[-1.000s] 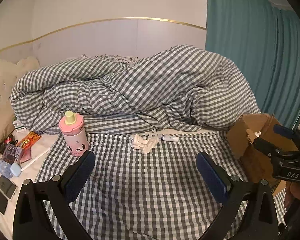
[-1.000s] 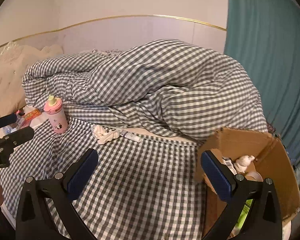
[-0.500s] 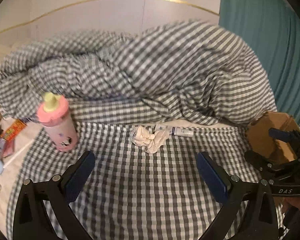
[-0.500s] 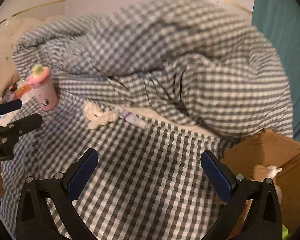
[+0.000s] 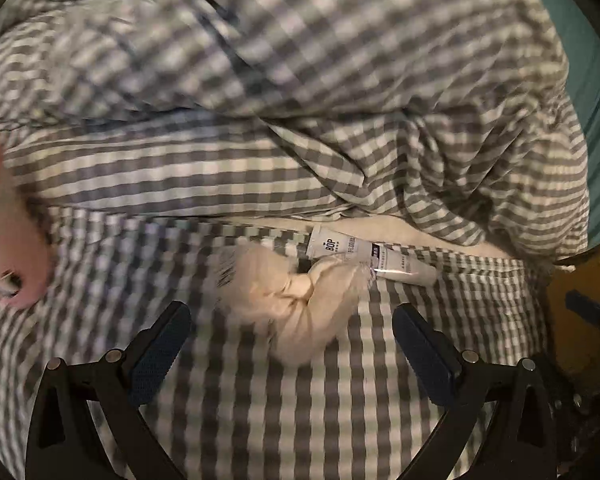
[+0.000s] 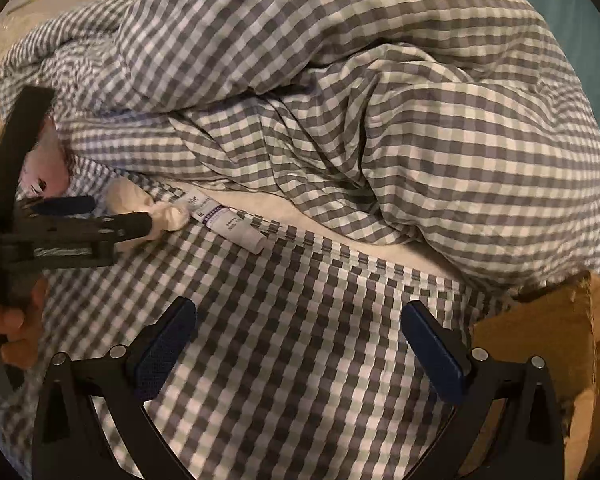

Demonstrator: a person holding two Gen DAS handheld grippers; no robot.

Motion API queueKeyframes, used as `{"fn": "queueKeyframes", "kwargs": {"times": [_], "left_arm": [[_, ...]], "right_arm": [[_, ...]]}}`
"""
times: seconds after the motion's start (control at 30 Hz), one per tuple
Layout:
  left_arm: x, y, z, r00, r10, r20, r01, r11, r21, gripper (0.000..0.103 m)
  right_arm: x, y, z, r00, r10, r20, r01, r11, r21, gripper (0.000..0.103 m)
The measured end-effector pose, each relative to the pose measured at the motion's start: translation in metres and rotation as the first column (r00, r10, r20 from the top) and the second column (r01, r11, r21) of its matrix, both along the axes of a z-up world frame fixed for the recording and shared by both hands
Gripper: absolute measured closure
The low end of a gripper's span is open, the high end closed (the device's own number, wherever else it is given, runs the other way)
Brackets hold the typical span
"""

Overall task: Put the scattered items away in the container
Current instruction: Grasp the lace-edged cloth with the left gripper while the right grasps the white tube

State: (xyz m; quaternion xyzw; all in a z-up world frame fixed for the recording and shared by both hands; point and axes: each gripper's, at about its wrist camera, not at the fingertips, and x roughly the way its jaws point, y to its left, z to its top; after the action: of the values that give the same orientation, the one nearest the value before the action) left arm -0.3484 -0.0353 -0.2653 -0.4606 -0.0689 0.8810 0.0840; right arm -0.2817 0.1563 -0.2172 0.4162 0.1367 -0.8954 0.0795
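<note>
At the far left of the left wrist view a pink bottle (image 5: 4, 240) stands blurred on the bed, partly cut off by the frame edge. Right of it, the left claw (image 5: 290, 344) is spread wide, its blue pads either side of a crumpled cream cloth (image 5: 300, 300) that lies on the checked sheet (image 5: 260, 420); the pads are apart from the cloth and grip nothing. In the right wrist view one dark finger (image 6: 134, 222) of that claw lies across the front of the cloth, and whether it touches cannot be told. A hand (image 6: 16, 328) holds the left tool at the frame's left edge.

Just beyond the cloth lies a white tube (image 5: 370, 256) with printed lettering, its flat crimped end touching the cloth and its cap end pointing right. Behind both rises a heaped checked duvet (image 6: 380, 100).

The right claw (image 6: 300, 348) hangs over bare sheet, jaws wide apart and empty, well clear of the tube and cloth.

At the far right a brown cardboard box (image 6: 548, 340) stands at the bed's edge, just beside the right claw's right finger. Only its outer wall and a flap show; its contents are hidden. A teal curtain (image 5: 596, 92) fills the right edge.
</note>
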Motion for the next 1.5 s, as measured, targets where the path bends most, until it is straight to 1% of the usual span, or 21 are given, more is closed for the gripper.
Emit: {"fn": "queueKeyframes", "kwargs": {"times": [0.07,0.1,0.13,0.17,0.2,0.23,0.3,0.4,0.53,0.63,0.7,0.8,0.87,0.93,1.03,1.1,1.17,1.2,1.23,1.33,1.5], "left_arm": [[-0.010,0.004,-0.013,1.000,-0.003,0.007,0.003,1.000,-0.018,0.004],[-0.014,0.006,-0.019,1.000,-0.006,0.017,0.006,1.000,-0.025,0.019],[-0.017,0.009,-0.024,1.000,-0.006,0.028,0.007,0.999,-0.037,0.040],[-0.018,0.011,-0.027,1.000,-0.002,0.030,0.004,0.998,-0.065,0.048],[-0.016,0.012,-0.028,1.000,0.000,0.019,0.001,0.996,-0.090,0.059],[-0.014,0.011,-0.028,1.000,0.000,0.008,0.001,0.996,-0.094,0.073],[-0.011,0.004,-0.026,1.000,0.006,0.007,-0.005,0.997,-0.073,0.087],[-0.002,-0.009,-0.019,1.000,0.015,-0.010,-0.016,0.999,-0.034,0.089],[0.015,-0.025,-0.008,0.999,0.021,-0.042,-0.023,0.999,-0.045,0.089],[0.029,-0.040,-0.001,0.997,0.034,-0.064,-0.037,0.999,-0.040,0.089],[0.039,-0.048,0.003,0.996,0.042,-0.079,-0.046,0.998,-0.044,0.089],[0.050,-0.056,0.009,0.994,0.050,-0.092,-0.056,0.996,-0.063,0.089],[0.059,-0.062,0.013,0.993,0.056,-0.104,-0.064,0.994,-0.083,0.089],[0.068,-0.066,0.017,0.992,0.060,-0.112,-0.071,0.992,-0.100,0.089],[0.079,-0.069,0.025,0.990,0.067,-0.123,-0.082,0.990,-0.118,0.089],[0.087,-0.072,0.032,0.989,0.075,-0.131,-0.091,0.989,-0.120,0.089],[0.095,-0.076,0.041,0.986,0.084,-0.141,-0.101,0.987,-0.121,0.089],[0.100,-0.077,0.046,0.985,0.089,-0.146,-0.107,0.987,-0.121,0.089],[0.102,-0.077,0.049,0.984,0.093,-0.149,-0.111,0.987,-0.120,0.089],[0.110,-0.076,0.059,0.982,0.096,-0.161,-0.114,0.988,-0.104,0.089],[0.118,-0.069,0.075,0.980,0.077,-0.184,-0.098,0.989,-0.110,0.089]], "right_arm": [[-0.002,-0.001,-0.004,1.000,0.013,-0.004,-0.013,1.000,0.005,0.000],[-0.003,-0.002,-0.006,1.000,0.023,-0.003,-0.023,1.000,0.005,0.000],[-0.005,-0.003,-0.008,1.000,0.031,-0.002,-0.031,1.000,0.006,0.000],[-0.006,-0.005,-0.010,0.999,0.038,-0.004,-0.038,0.999,0.008,0.000],[-0.007,-0.006,-0.012,0.999,0.046,-0.006,-0.046,0.999,0.008,0.000],[-0.008,-0.008,-0.015,0.998,0.055,-0.008,-0.055,0.998,0.006,0.000],[-0.011,-0.012,-0.021,0.997,0.072,-0.008,-0.072,0.997,0.000,0.000],[-0.018,-0.021,-0.029,0.995,0.100,0.002,-0.100,0.995,-0.007,0.000],[-0.035,-0.032,-0.037,0.990,0.141,0.006,-0.141,0.989,-0.038,0.001],[-0.052,-0.038,-0.043,0.989,0.144,0.018,-0.143,0.989,-0.040,0.002],[-0.062,-0.039,-0.045,0.989,0.147,0.033,-0.145,0.987,-0.066,0.004],[-0.075,-0.044,-0.050,0.987,0.151,0.056,-0.147,0.987,-0.071,0.013],[-0.081,-0.047,-0.054,0.985,0.158,0.065,-0.154,0.986,-0.060,0.027],[-0.087,-0.052,-0.060,0.983,0.165,0.085,-0.163,0.986,-0.033,0.034],[-0.091,-0.059,-0.070,0.975,0.189,0.117,-0.190,0.982,-0.009,0.040],[-0.091,-0.061,-0.071,0.974,0.198,0.110,-0.198,0.980,-0.008,0.044],[-0.091,-0.063,-0.071,0.973,0.201,0.112,-0.201,0.980,-0.014,0.055],[-0.090,-0.065,-0.070,0.973,0.203,0.111,-0.204,0.979,-0.004,0.059],[-0.088,-0.069,-0.070,0.972,0.209,0.109,-0.211,0.977,0.009,0.069],[-0.083,-0.077,-0.068,0.969,0.222,0.105,-0.228,0.972,0.051,0.072],[-0.072,-0.077,-0.060,0.969,0.226,0.098,-0.231,0.972,0.047,0.077]]}}
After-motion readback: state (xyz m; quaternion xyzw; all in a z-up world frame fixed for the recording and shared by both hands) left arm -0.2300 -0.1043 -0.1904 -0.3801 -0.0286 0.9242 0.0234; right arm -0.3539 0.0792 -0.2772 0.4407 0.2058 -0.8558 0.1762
